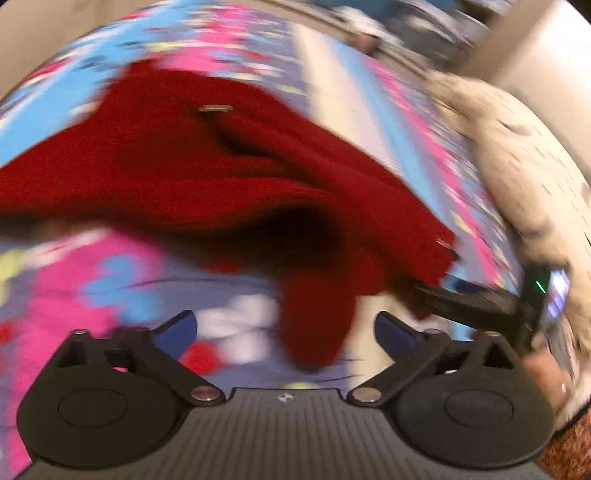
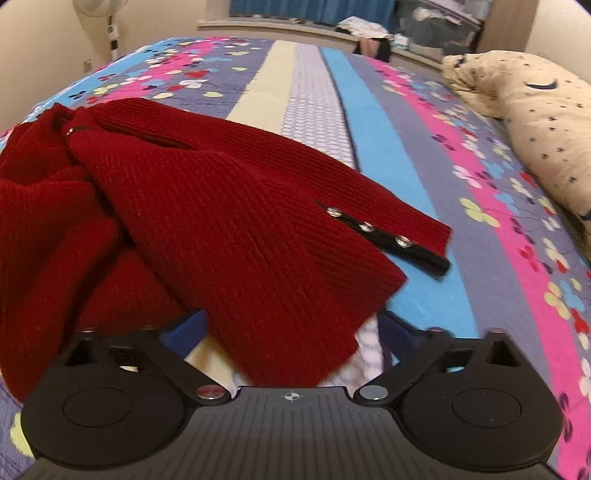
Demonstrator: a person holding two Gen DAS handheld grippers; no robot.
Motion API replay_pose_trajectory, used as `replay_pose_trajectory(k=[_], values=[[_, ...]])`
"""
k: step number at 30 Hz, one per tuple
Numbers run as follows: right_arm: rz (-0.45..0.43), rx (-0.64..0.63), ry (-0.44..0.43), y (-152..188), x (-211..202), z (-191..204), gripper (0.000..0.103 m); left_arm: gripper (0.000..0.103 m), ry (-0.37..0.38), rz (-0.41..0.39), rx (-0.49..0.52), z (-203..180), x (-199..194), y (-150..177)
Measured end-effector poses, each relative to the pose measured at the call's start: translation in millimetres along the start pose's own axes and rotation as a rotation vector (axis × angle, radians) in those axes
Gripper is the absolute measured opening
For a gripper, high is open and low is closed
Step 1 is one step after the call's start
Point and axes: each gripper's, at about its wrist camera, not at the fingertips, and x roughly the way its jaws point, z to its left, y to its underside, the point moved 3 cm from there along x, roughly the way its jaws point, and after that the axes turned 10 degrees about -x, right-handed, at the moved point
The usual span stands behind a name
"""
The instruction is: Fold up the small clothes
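A red ribbed knit cardigan lies rumpled on the bed, its black snap placket toward the right. My right gripper is low over the near hem. The hem corner lies between its blue pads, which stand wide apart and do not press it. In the blurred left wrist view the cardigan spreads across the middle. My left gripper is open, with a loose red flap hanging between its fingers, untouched. The right gripper comes in from the right at the cardigan's right corner, a hand behind it.
The bed sheet is striped and floral in blue, pink and grey. A cream patterned pillow lies along the right side. At the back are a ledge with piled clothes and a standing fan.
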Motion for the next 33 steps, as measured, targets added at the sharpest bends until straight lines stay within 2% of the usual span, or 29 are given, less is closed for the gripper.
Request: replay_pose_trajectory(k=[1,2,4,6,7,8,10,12,13,14,17,19,21,22,23,24,25,26,27,28,30,32,33], values=[[0.0,0.009,-0.047,-3.7,1.0,0.5,0.042,0.103,0.017,0.007,0.059,-18.3,15.1,-0.2],[0.005,0.027,-0.081,-6.6,-2.1,-2.3,0.019,0.103,0.004,0.029,0.118,-37.4,32.0,4.2],[-0.021,0.047,-0.086,-11.5,-15.5,-6.4,0.014,0.1,-0.082,0.071,0.168,-58.1,68.0,2.5],[-0.076,0.097,-0.107,-15.6,-37.0,-18.2,0.013,0.022,-0.109,0.089,0.149,-60.4,91.1,-2.9],[-0.1,0.131,-0.126,-16.7,-48.3,-26.0,0.012,0.014,-0.113,0.128,0.106,-57.2,97.1,-7.4],[-0.125,0.167,-0.147,-19.1,-61.0,-33.9,0.01,0.014,-0.094,0.112,0.034,-50.2,88.8,-10.5],[-0.17,0.249,-0.19,-23.2,-89.0,-51.8,0.006,0.014,-0.065,0.049,0.021,-44.1,53.4,-10.6],[-0.212,0.342,-0.23,-21.8,-117.4,-68.8,0.004,0.013,-0.008,0.033,-0.003,-32.0,11.7,-8.6],[-0.234,0.379,-0.226,-19.2,-132.1,-75.3,0.0,0.013,0.005,0.022,-0.007,-26.8,-13.3,-1.9],[-0.269,0.417,-0.204,-15.6,-153.1,-84.6,0.0,0.013,0.01,0.006,-0.007,-22.6,-40.1,4.1],[-0.34,0.496,-0.233,5.7,-205.4,-108.0,0.0,0.012,-0.035,-0.057,-0.001,-4.1,-109.6,17.9],[-0.341,0.472,-0.222,25.1,-230.2,-111.8,0.0,0.01,-0.051,-0.065,-0.007,10.8,-146.6,29.7],[-0.313,0.43,-0.164,46.7,-239.7,-103.5,0.0,0.007,-0.086,-0.05,-0.023,26.0,-167.6,41.8],[-0.294,0.408,-0.138,54.3,-239.1,-97.2,0.002,0.007,-0.1,-0.043,-0.036,33.5,-168.6,50.8],[-0.266,0.392,-0.122,61.9,-236.0,-88.8,0.004,0.0,-0.097,-0.035,-0.042,46.1,-174.1,54.9],[-0.236,0.381,-0.122,68.4,-229.7,-78.5,0.004,0.0,-0.097,-0.04,-0.04,54.3,-179.2,60.3],[-0.21,0.369,-0.131,73.7,-221.9,-67.4,0.011,0.0,-0.127,-0.069,-0.058,64.8,-182.7,64.2],[-0.185,0.36,-0.134,76.9,-212.1,-56.2,0.025,0.002,-0.143,-0.08,-0.083,72.2,-183.6,67.7],[-0.16,0.356,-0.127,80.7,-204.2,-48.2,0.033,0.003,-0.141,-0.076,-0.103,77.8,-180.8,72.4],[-0.146,0.345,-0.116,83.9,-196.5,-40.4,0.045,0.007,-0.141,-0.068,-0.119,81.7,-177.2,75.5],[-0.138,0.3,-0.089,85.0,-184.7,-27.5,0.046,0.024,-0.146,-0.04,-0.117,87.5,-169.6,84.1],[-0.131,0.265,-0.05,85.4,-169.4,-26.1,0.051,0.056,-0.177,-0.024,-0.096,98.4,-164.6,94.5],[-0.123,0.258,-0.038,86.5,-161.8,-23.7,0.052,0.059,-0.188,-0.006,-0.083,100.4,-157.2,99.9]])
